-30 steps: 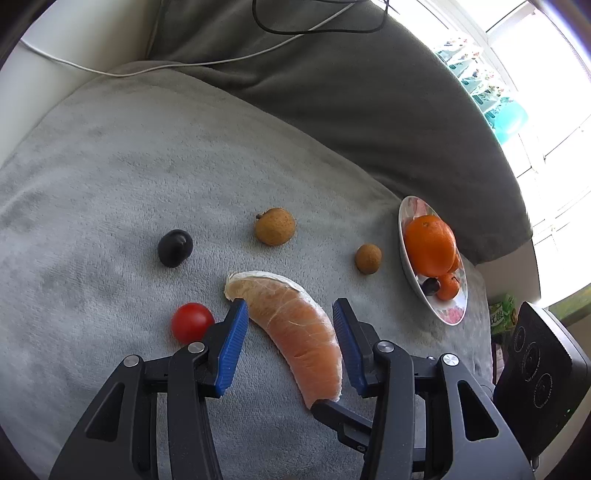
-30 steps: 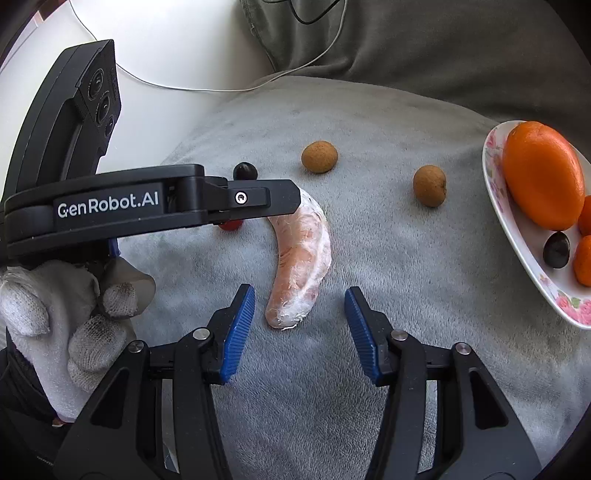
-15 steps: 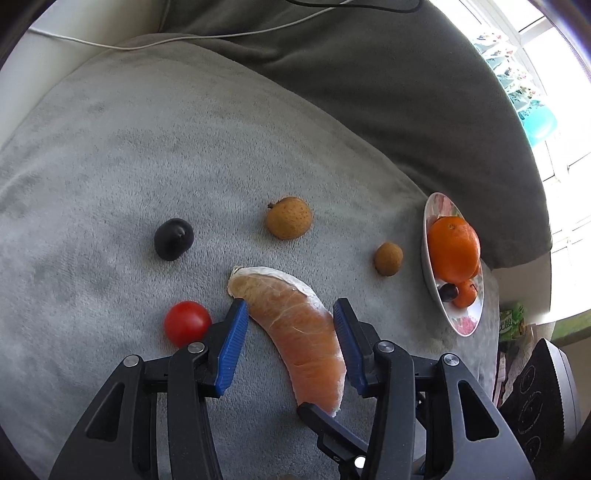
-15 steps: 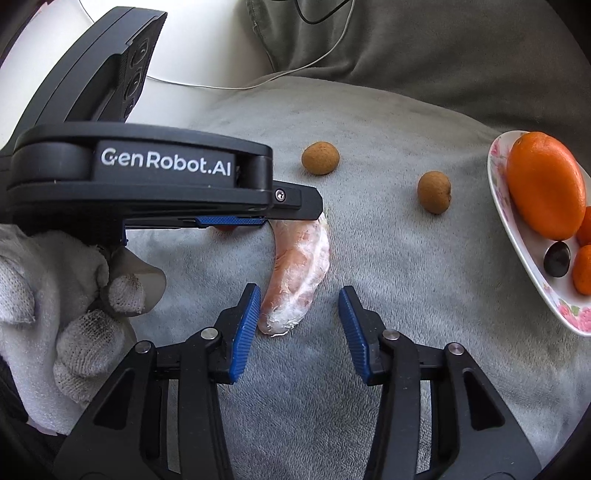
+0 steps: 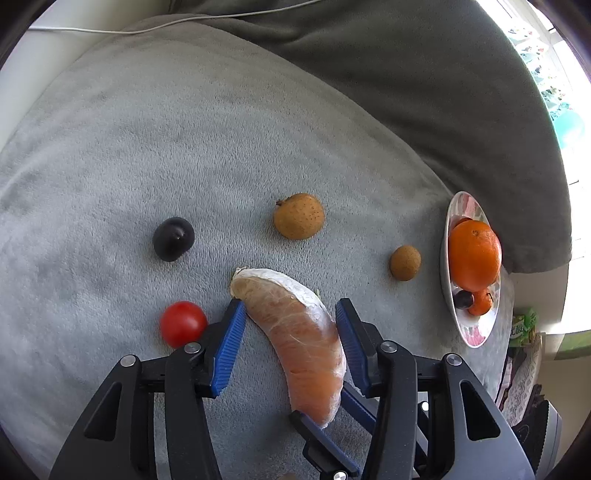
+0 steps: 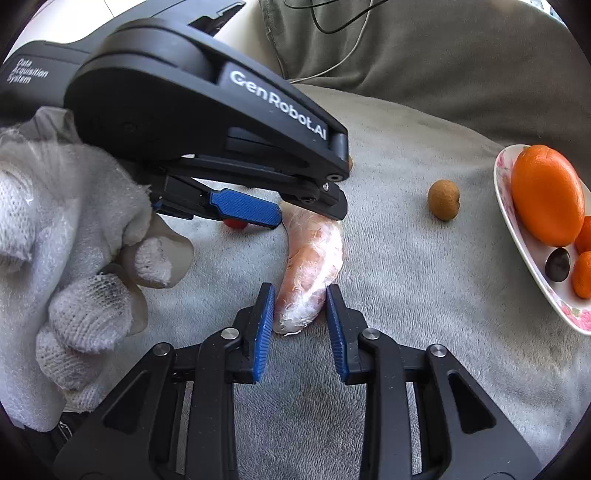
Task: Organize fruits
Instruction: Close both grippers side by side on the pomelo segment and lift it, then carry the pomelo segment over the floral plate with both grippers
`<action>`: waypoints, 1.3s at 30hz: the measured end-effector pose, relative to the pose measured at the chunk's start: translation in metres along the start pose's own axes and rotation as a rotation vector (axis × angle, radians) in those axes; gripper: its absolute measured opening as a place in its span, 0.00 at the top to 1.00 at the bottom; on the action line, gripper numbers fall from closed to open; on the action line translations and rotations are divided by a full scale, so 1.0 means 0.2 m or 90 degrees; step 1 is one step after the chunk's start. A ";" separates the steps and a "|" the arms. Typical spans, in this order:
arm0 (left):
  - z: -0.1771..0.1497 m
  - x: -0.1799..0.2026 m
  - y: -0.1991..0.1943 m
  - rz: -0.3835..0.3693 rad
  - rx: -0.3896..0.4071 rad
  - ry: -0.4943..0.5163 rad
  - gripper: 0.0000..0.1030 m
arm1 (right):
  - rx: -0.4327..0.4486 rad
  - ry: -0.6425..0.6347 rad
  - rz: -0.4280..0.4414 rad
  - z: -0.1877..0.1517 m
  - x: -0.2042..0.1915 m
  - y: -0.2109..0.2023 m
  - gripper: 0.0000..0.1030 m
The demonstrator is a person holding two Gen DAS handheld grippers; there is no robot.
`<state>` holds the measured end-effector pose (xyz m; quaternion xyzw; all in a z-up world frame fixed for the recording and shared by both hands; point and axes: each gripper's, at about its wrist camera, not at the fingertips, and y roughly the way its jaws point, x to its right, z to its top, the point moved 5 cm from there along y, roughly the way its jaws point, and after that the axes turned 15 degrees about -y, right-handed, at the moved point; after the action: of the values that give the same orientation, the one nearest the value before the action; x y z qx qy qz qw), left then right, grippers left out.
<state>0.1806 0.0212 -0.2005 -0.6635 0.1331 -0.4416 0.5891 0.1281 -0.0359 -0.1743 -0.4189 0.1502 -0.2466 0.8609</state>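
A peeled pomelo wedge lies on the grey blanket. My left gripper is open and straddles its middle. My right gripper has closed on the wedge's near tip, both pads touching it. Around it lie a red cherry tomato, a dark grape, and two brown longans. A floral plate at the right holds a large orange, small oranges and a dark grape. The plate also shows in the right wrist view.
A gloved hand holds the left gripper's body, which fills the upper left of the right wrist view. A dark grey cushion rises behind the blanket. A white cable runs along the back.
My right gripper moved forward and its jaws narrowed onto the wedge's near tip. The left gripper dropped lower and stayed open around the wedge.
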 end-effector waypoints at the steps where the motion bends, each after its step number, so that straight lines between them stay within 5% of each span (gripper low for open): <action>1: 0.00 0.01 0.01 0.008 0.003 0.013 0.52 | 0.005 -0.005 -0.002 0.00 -0.01 -0.01 0.73; 13: -0.01 -0.06 -0.07 -0.025 0.029 0.015 0.54 | 0.020 -0.008 -0.007 -0.02 0.08 -0.07 0.74; 19: -0.03 -0.03 -0.14 -0.033 0.056 0.046 0.69 | 0.022 -0.003 -0.014 -0.02 0.11 -0.10 0.74; 25: 0.01 -0.07 -0.12 -0.040 0.025 0.013 0.69 | 0.019 -0.021 -0.032 -0.04 0.13 -0.10 0.75; 29: 0.02 -0.07 -0.12 -0.032 0.005 0.021 0.67 | 0.018 -0.061 -0.064 -0.04 0.08 -0.10 0.75; 32: 0.02 -0.10 -0.09 -0.027 -0.039 0.013 0.51 | 0.022 -0.097 -0.079 -0.04 0.05 -0.12 0.75; 39: -0.01 -0.10 -0.06 -0.023 -0.051 0.036 0.50 | 0.024 -0.125 -0.096 -0.05 -0.05 -0.13 0.75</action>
<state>0.1638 0.0371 -0.1975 -0.6762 0.1552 -0.4651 0.5499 0.1079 -0.0511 -0.1603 -0.4351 0.0284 -0.2714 0.8581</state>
